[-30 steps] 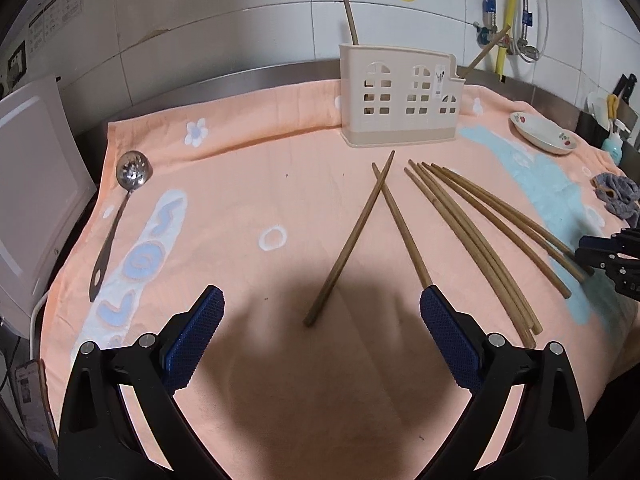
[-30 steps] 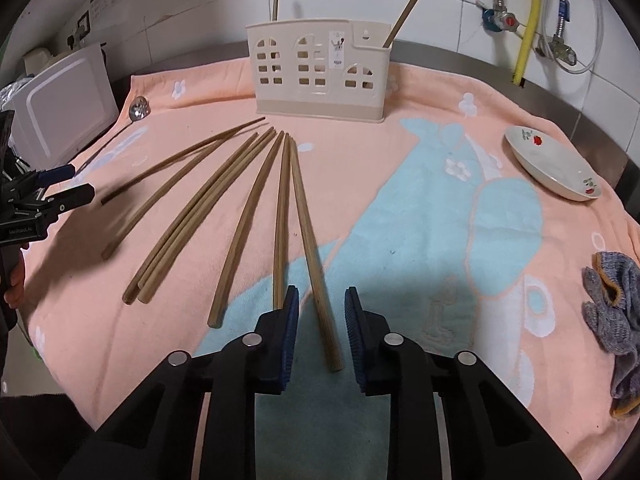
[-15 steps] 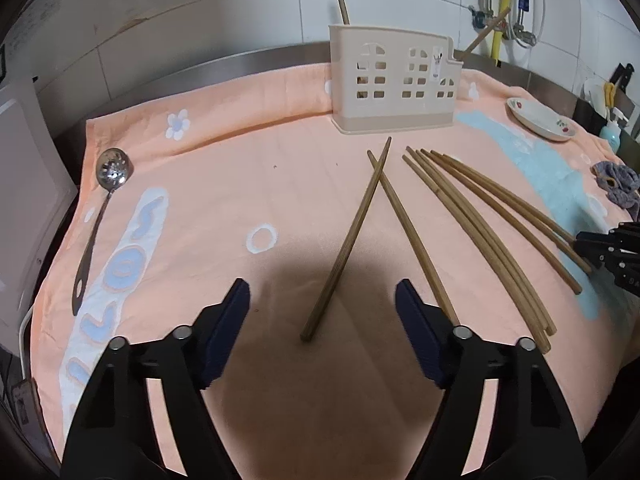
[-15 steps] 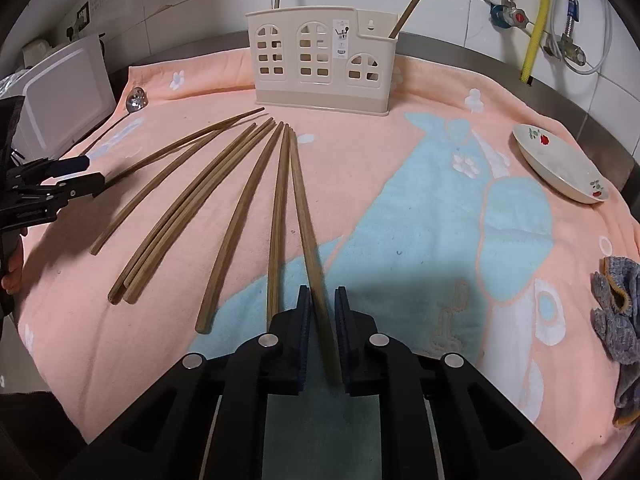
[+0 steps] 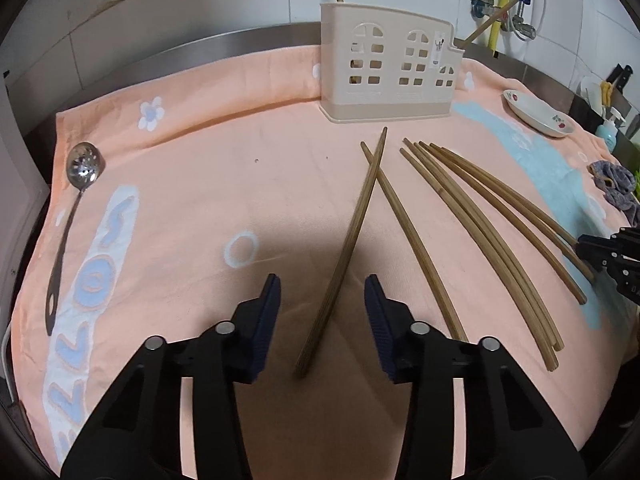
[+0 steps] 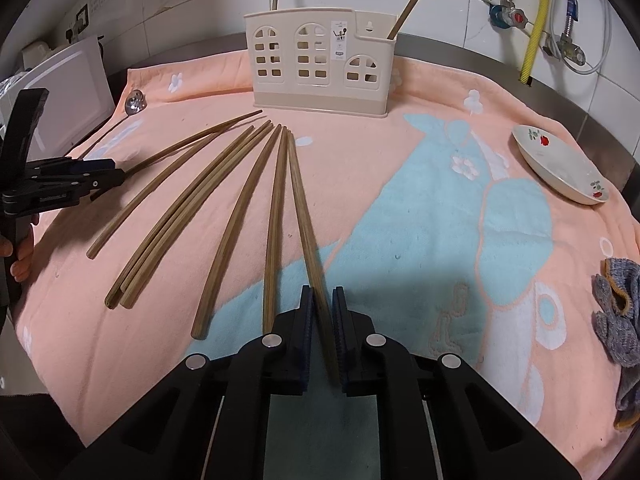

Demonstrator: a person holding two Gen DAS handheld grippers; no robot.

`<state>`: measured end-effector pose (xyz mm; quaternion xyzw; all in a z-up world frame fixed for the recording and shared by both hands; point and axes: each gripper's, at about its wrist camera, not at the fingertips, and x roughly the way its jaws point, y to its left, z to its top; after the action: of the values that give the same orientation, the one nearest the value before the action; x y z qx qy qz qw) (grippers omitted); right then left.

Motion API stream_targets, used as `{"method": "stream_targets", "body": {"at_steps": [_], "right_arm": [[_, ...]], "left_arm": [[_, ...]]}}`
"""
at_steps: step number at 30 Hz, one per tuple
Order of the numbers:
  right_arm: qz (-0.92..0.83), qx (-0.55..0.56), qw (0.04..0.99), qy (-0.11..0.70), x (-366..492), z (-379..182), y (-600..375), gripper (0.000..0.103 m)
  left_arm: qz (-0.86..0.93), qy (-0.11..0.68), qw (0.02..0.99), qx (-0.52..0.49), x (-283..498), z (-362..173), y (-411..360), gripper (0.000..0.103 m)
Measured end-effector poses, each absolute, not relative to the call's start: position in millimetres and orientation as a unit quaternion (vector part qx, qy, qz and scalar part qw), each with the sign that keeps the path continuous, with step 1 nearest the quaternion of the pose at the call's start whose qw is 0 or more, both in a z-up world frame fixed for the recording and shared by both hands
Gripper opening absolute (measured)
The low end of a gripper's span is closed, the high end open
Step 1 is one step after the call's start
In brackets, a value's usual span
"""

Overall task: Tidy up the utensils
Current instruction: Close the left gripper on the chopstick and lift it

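Step in hand: picking up chopsticks, both grippers at once, for transfer to the holder. Right gripper (image 6: pixel 321 304) has its pads closed to a narrow gap around the thick end of the rightmost chopstick (image 6: pixel 301 204); the pads look to be touching the wood on both sides, though the fisheye foreshortens the contact and I cannot confirm the stick has left the towel (image 6: pixel 400 208). Left gripper (image 5: pixel 322 300) stands at medium width, pads either side of the crossed chopstick (image 5: pixel 352 236) but clear of it; its lower end lies between the pads, its tip crosses over a neighbouring stick further up. Remaining loose chopsticks (image 6: pixel 176 216) fan out on the towel between the two grippers. Holder (image 6: pixel 320 64) stands upright at the back of the bench, already carrying two sticks, one at each end. Slotted spoon (image 5: pixel 76 204) lies at the far left edge of the towel, untouched. Judgement: early in the task, most utensils still out. Next move calls for the left pads to close on their stick, then for each stick to be lifted, swung upright and lowered into a compartment of the holder without dragging its neighbour.
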<state>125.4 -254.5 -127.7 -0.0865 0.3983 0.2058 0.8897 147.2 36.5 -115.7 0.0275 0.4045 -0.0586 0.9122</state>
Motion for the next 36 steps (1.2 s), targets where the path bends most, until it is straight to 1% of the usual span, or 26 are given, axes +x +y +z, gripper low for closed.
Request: {"method": "stream_targets", "body": {"at_steps": [3, 5, 8, 9, 20, 24, 36], "right_arm": [[0.206, -0.087, 0.89, 0.398, 126, -128, -254, 0.01], [0.206, -0.087, 0.89, 0.398, 126, -128, -255, 0.01], [0.206, -0.087, 0.89, 0.398, 126, -128, -254, 0.01], [0.206, -0.087, 0.89, 0.398, 126, -128, -254, 0.01], [0.202, -0.092, 0.893, 0.393, 127, -127, -251, 0.01], [0.2, -0.09, 0.894, 0.39, 125, -127, -252, 0.009], [0.203, -0.081, 0.905, 0.366, 118, -106, -256, 0.007]], "left_arm": [[-0.068, 0.408, 0.91, 0.03, 149, -117, 34, 0.029], [-0.072, 0.409, 0.909, 0.036, 150, -118, 32, 0.026], [-0.077, 0.413, 0.906, 0.039, 152, -120, 30, 0.018], [-0.077, 0.415, 0.906, 0.04, 153, -121, 30, 0.017], [-0.078, 0.416, 0.904, 0.052, 158, -123, 26, 0.011], [-0.076, 0.416, 0.905, 0.044, 157, -120, 27, 0.007], [-0.086, 0.388, 0.917, 0.038, 146, -94, 20, 0.006]]}}
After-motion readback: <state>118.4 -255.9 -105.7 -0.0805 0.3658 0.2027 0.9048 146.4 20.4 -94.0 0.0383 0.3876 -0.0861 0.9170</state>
